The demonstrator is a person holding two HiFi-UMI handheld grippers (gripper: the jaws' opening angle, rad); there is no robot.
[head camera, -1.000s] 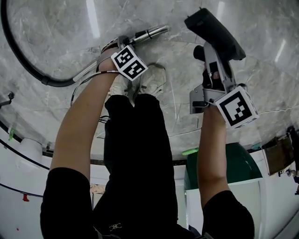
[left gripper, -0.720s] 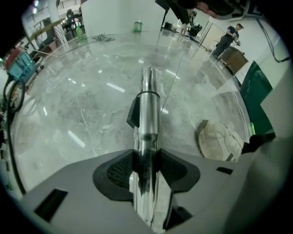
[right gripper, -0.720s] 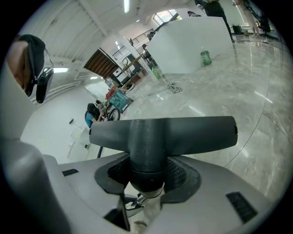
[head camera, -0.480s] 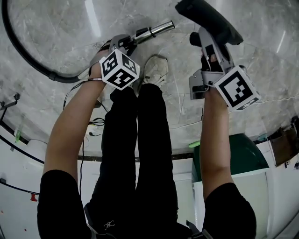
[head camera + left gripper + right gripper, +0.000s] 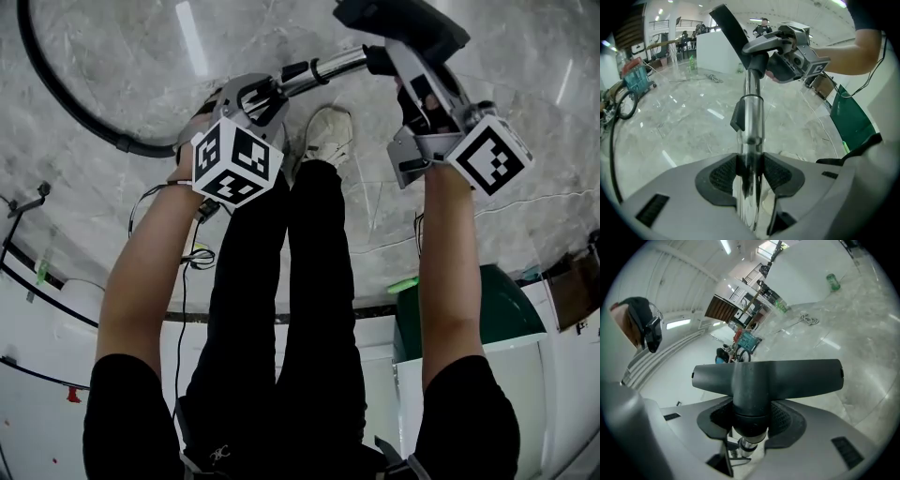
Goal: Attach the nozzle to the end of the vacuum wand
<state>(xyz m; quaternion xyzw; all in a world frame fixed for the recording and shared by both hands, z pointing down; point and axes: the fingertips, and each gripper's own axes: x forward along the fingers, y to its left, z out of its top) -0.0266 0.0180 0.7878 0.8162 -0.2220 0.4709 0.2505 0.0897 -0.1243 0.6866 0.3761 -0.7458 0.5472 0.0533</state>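
Marble floor (image 5: 122, 56) spreads below, and the left gripper (image 5: 265, 97) is clamped on the chrome vacuum wand (image 5: 330, 68). The right gripper (image 5: 412, 80) is clamped on the neck of the black nozzle (image 5: 398, 19), which meets the wand's end.

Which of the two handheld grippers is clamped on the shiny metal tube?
The left gripper: its jaws pinch the chrome wand. The right gripper grips the dark T-shaped nozzle instead.
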